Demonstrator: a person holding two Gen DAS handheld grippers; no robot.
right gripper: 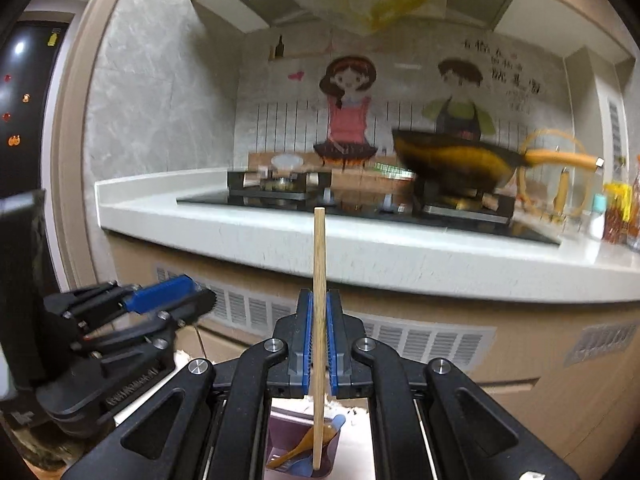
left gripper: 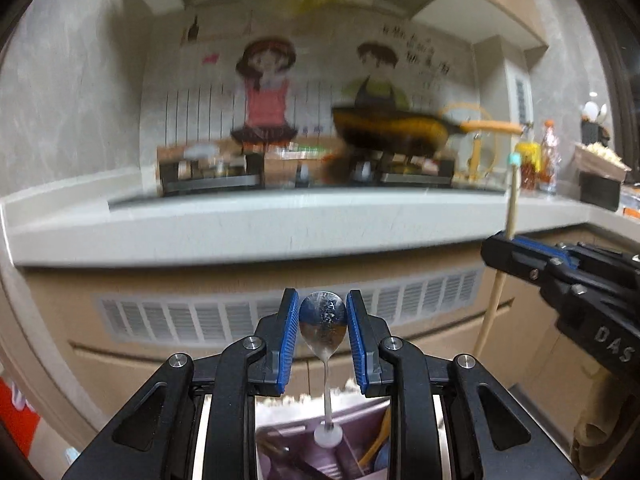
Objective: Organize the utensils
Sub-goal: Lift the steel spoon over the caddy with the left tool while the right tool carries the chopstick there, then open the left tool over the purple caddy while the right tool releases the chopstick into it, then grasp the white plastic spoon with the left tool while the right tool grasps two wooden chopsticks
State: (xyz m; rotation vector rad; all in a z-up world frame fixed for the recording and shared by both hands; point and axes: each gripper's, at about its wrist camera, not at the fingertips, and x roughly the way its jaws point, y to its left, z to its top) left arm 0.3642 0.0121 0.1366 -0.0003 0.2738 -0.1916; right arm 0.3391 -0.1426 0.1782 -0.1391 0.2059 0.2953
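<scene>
My left gripper (left gripper: 322,314) is shut on a metal spoon (left gripper: 322,320), bowl up between the blue pads, handle hanging down toward a purple utensil holder (left gripper: 280,440) below. My right gripper (right gripper: 319,320) is shut on a wooden chopstick (right gripper: 319,264), held upright, its lower end reaching into the purple holder (right gripper: 280,436), which contains a wooden spoon (right gripper: 300,446) and a blue utensil (right gripper: 338,424). The right gripper also shows in the left wrist view (left gripper: 500,254), holding the chopstick (left gripper: 513,196). The left gripper shows at the left of the right wrist view (right gripper: 200,300).
A white kitchen counter (right gripper: 360,248) runs ahead with a gas hob (right gripper: 280,196) and a dark wok (right gripper: 456,160) with an orange handle. Bottles (right gripper: 616,216) stand at the right. Cabinet fronts with vents (left gripper: 200,320) lie below the counter.
</scene>
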